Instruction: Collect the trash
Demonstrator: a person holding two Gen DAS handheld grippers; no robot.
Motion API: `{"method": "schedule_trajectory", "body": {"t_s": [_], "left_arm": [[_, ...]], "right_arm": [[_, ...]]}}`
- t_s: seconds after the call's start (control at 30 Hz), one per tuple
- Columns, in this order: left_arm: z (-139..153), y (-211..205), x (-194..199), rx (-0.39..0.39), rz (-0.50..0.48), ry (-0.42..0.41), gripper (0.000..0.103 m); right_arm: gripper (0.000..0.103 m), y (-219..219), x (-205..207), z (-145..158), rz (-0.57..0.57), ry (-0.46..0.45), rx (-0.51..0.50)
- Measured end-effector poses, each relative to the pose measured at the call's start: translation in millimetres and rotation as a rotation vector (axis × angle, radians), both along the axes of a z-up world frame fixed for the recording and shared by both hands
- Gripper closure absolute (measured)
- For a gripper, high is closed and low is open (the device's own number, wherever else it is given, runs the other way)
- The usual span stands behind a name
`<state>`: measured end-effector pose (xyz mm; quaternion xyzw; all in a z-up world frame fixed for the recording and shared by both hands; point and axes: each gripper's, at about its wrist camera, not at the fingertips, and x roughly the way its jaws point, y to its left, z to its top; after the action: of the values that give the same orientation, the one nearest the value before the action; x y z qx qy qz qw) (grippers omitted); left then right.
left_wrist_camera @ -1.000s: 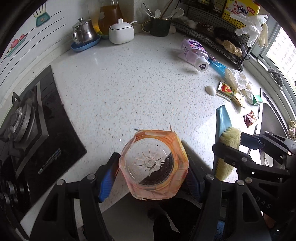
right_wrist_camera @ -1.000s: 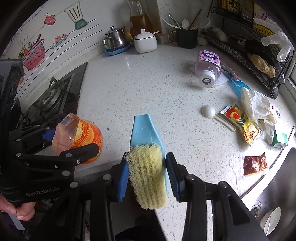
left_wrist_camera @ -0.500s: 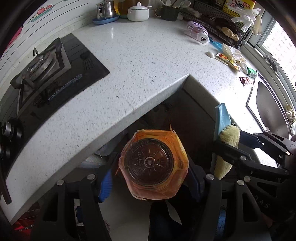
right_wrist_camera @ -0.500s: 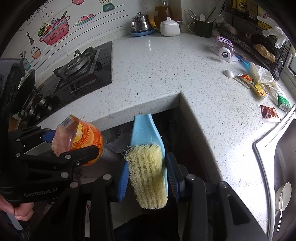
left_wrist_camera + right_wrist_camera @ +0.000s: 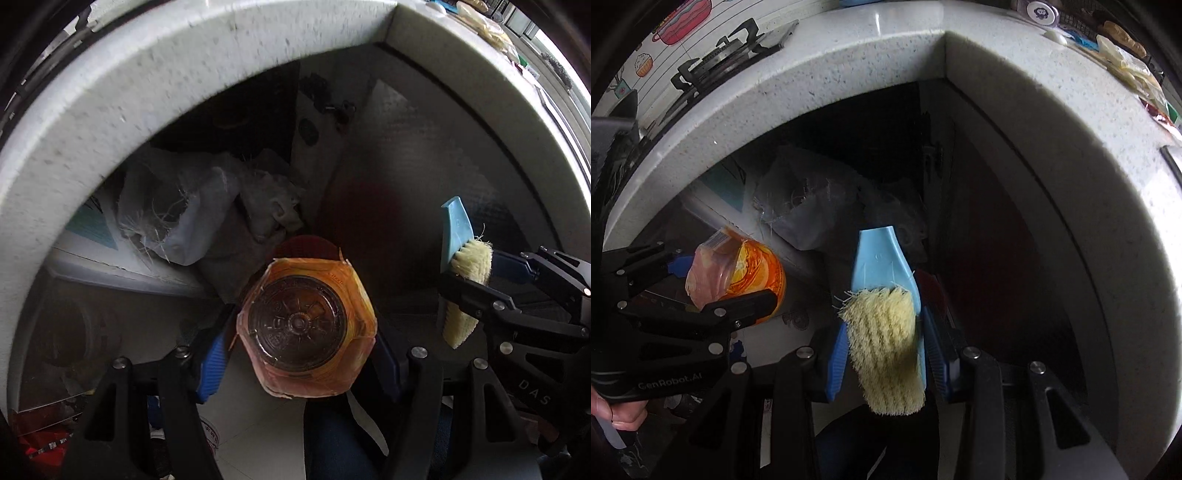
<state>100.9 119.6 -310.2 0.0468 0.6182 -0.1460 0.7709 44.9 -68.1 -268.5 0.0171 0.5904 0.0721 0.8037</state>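
Observation:
My left gripper (image 5: 299, 354) is shut on an orange plastic bottle (image 5: 306, 328) with a loose orange label, seen bottom-on; it also shows in the right wrist view (image 5: 738, 277). My right gripper (image 5: 882, 347) is shut on a blue scrubbing brush (image 5: 882, 295) with yellow bristles, which also shows in the left wrist view (image 5: 461, 273). Both are held side by side below the white countertop edge (image 5: 110, 110), in front of a dark space under the counter.
Grey woven sacks (image 5: 192, 206) are bundled under the counter. A red object (image 5: 310, 243) lies just beyond the bottle. A white box edge (image 5: 122, 273) runs at the left. Wrappers and a bottle cap (image 5: 1039, 13) lie on the countertop (image 5: 1052, 92) above.
Both grippers have dropped from over the countertop to below its edge, still holding the bottle and the brush. The view now faces the space under the counter.

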Motion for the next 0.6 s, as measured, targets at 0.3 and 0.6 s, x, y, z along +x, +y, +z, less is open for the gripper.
{"method": "schedule_trajectory", "body": {"t_s": [0.3, 0.6], "left_arm": [[-101, -4, 15, -0.017, -0.032, 0.033, 0.038], [-152, -23, 29, -0.021, -0.102, 0.056, 0.038]], "right_arm": [[0.067, 0, 7, -101, -0.002, 0.040, -0.019], [0.067, -8, 12, -156, -0.021, 0.065, -0.067]]}}
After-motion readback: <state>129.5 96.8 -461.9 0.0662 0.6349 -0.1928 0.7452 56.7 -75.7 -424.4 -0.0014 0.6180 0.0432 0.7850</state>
